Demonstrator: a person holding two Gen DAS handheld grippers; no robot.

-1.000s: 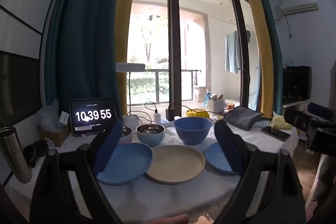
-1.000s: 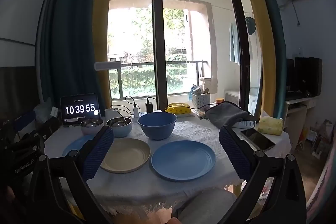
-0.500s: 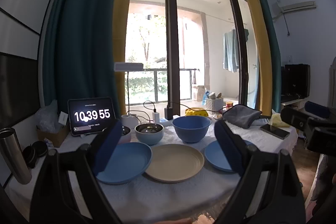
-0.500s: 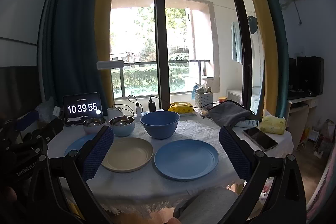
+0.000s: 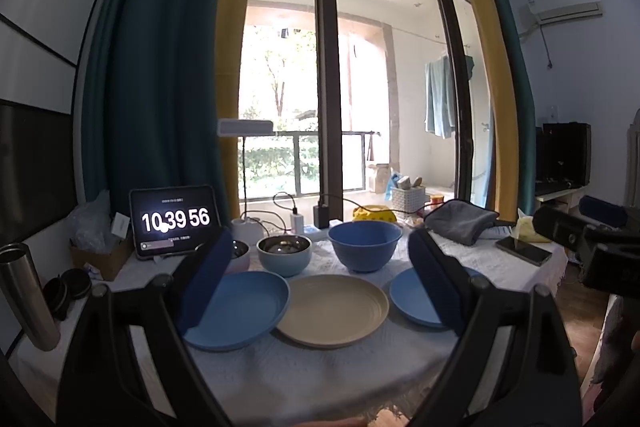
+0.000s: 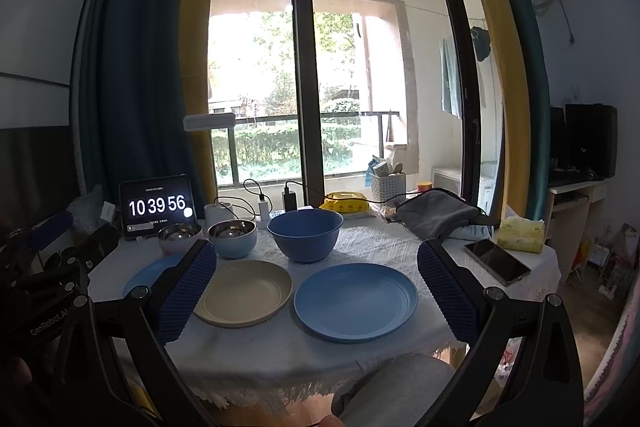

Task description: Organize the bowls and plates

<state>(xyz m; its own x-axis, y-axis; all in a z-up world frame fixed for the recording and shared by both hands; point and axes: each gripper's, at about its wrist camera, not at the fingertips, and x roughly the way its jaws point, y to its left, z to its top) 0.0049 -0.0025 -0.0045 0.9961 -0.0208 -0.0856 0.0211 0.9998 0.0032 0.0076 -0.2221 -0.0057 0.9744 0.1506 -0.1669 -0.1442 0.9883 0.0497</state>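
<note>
3 plates (image 6: 355,301), 3 bowls (image 6: 305,234), 1 tablet (image 6: 157,205), 1 phone (image 6: 497,261), 1 grey towel (image 6: 436,215), 1 steel flask (image 5: 26,297)

Place: a lived-in home, a dining spot set by a balcony door.
Windows: a tall sliding glass door (image 6: 308,67) is framed by teal and yellow curtains (image 5: 168,67); a railing and greenery are seen beyond.
Balcony: laundry (image 5: 440,99) is hung outside.
Wall: an air conditioner (image 5: 560,3) is mounted high up.
Counter: a white cloth (image 6: 280,339) is spread under plates and bowls (everyday tableware).
Odds and ends: a tablet clock (image 6: 157,206), a phone (image 6: 497,261), chargers and a folded towel (image 6: 436,214) are left about.
</note>
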